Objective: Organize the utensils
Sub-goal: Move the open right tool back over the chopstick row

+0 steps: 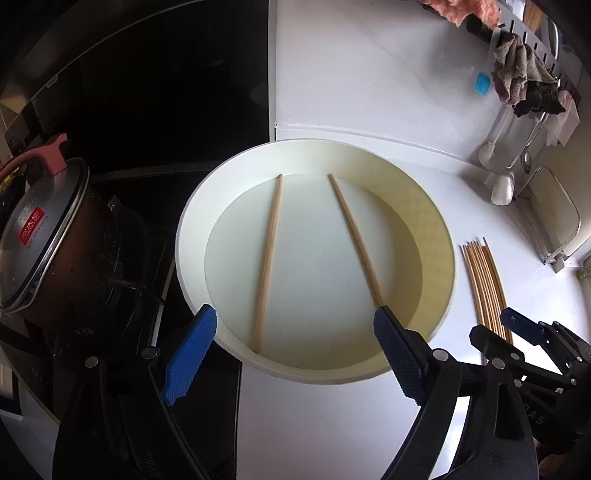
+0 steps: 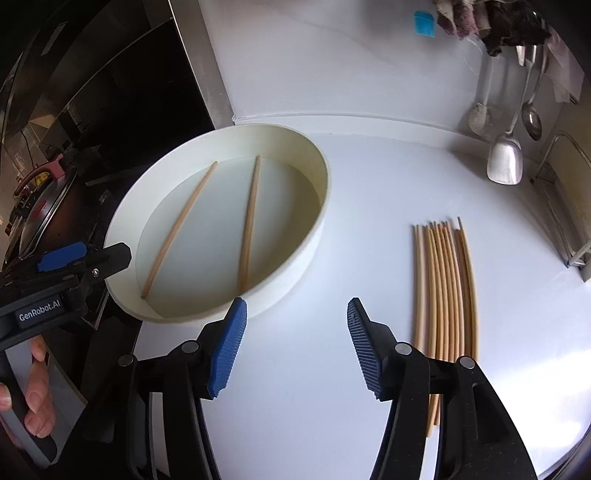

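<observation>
A round cream basin (image 1: 188, 236) (image 2: 317, 236) stands on the white counter with two wooden chopsticks lying apart on its floor: one on the left (image 1: 266, 262) (image 2: 177, 230) and one on the right (image 1: 354, 240) (image 2: 249, 225). A bundle of several chopsticks (image 1: 484, 284) (image 2: 445, 291) lies side by side on the counter to the right of the basin. My left gripper (image 1: 295, 347) is open and empty above the basin's near rim. My right gripper (image 2: 297, 347) is open and empty over the counter between the basin and the bundle; it also shows in the left wrist view (image 1: 517, 325).
A dark pot with a glass lid (image 1: 48, 229) sits on the black stove to the left. Ladles and a spatula (image 2: 506, 155) hang at the back right under cloths (image 1: 524, 74). A blue clip (image 2: 424, 23) sticks on the wall. A metal rack (image 1: 554, 218) stands far right.
</observation>
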The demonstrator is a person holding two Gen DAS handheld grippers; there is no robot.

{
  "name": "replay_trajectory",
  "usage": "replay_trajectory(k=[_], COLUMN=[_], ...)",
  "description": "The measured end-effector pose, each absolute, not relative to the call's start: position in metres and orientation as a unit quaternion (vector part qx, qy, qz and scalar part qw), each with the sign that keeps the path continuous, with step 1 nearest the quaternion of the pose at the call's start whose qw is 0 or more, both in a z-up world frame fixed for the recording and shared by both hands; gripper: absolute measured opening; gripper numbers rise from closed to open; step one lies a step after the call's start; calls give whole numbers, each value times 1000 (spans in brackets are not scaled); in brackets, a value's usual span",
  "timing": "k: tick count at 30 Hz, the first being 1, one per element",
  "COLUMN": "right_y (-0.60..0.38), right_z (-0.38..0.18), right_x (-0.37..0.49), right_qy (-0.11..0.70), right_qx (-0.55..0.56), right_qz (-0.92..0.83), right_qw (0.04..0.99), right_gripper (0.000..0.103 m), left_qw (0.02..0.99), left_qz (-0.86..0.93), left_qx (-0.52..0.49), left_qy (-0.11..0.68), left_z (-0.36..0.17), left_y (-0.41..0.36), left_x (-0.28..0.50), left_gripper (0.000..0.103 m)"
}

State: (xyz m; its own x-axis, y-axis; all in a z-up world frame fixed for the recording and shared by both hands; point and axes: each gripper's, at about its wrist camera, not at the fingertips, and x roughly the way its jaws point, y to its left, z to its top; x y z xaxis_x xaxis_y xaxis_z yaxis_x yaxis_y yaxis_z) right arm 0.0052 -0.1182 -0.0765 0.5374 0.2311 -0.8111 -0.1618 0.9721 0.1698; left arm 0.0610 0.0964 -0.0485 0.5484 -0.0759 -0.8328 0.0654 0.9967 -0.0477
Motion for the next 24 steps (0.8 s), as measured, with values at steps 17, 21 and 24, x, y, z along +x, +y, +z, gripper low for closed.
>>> replay_trajectory(k=[17, 21, 24], right_y=[-241, -267, -280], right_z=[-89, -97, -107], right_x=[-60, -67, -66], right_qy=[465, 461, 461], right_qx=[55, 45, 31], right_qz=[22, 2, -4], right_qw=[883, 886, 887], right_gripper=[62, 64, 64], left_qw=[875, 879, 884], left_qz=[-96, -98, -100], left_qx=[21, 21, 24], left_qy=[473, 466, 456], left_z=[-47, -50, -51], left_y=[-19, -45, -64], left_x=[7, 2, 1], left_gripper=[92, 92, 93])
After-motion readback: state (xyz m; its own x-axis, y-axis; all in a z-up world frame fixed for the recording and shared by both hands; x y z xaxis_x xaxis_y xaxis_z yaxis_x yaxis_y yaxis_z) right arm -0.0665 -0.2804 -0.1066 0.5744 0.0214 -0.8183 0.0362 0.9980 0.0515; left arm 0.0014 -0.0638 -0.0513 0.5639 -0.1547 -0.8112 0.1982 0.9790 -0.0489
